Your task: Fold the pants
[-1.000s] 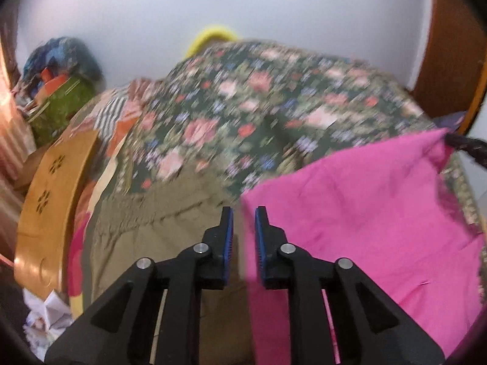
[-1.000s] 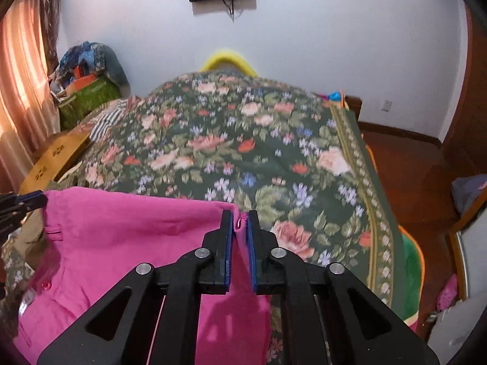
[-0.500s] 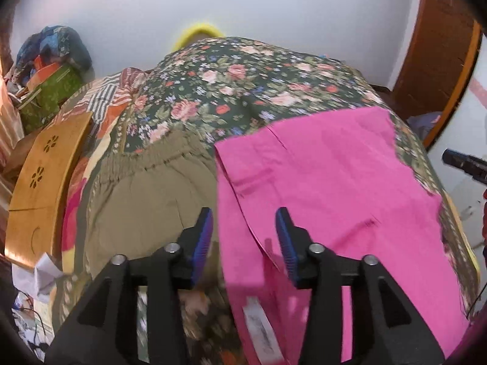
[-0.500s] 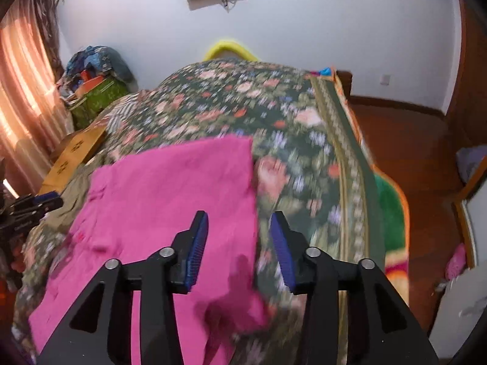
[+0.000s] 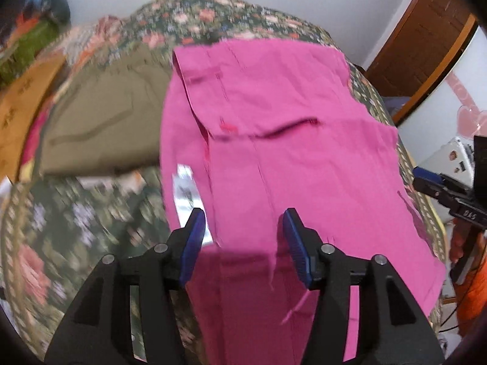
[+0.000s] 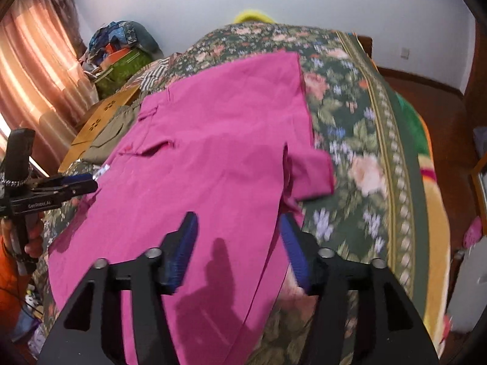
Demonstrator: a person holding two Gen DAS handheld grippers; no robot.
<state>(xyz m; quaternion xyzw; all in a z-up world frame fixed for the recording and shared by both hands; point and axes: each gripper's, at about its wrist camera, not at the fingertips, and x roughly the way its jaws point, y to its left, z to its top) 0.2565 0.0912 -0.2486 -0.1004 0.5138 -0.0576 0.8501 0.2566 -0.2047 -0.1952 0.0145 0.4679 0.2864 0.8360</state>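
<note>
The pink pants [image 5: 274, 115] lie spread on the floral bedspread [image 5: 76, 213], folded over, with a white inner label [image 5: 185, 188] showing at the left edge. They also show in the right wrist view [image 6: 207, 140], where one corner [image 6: 313, 170] is flipped over. My left gripper [image 5: 242, 231] is open and empty above the pants' near edge. My right gripper [image 6: 237, 237] is open and empty above the near right edge. Each gripper shows at the side of the other's view [image 5: 441, 185] [image 6: 61, 185].
Olive-khaki pants [image 5: 103, 124] lie on the bed left of the pink ones. A wooden board [image 6: 100, 121] and piled bags [image 6: 121, 48] stand by the curtain at the left. The floor [image 6: 438, 112] drops off at the bed's right edge. A wooden door [image 5: 426, 24] stands at the right.
Both grippers opened and let go of the pink pants. The pants dropped flat onto the bed. Both grippers have pulled back toward the near edge.
</note>
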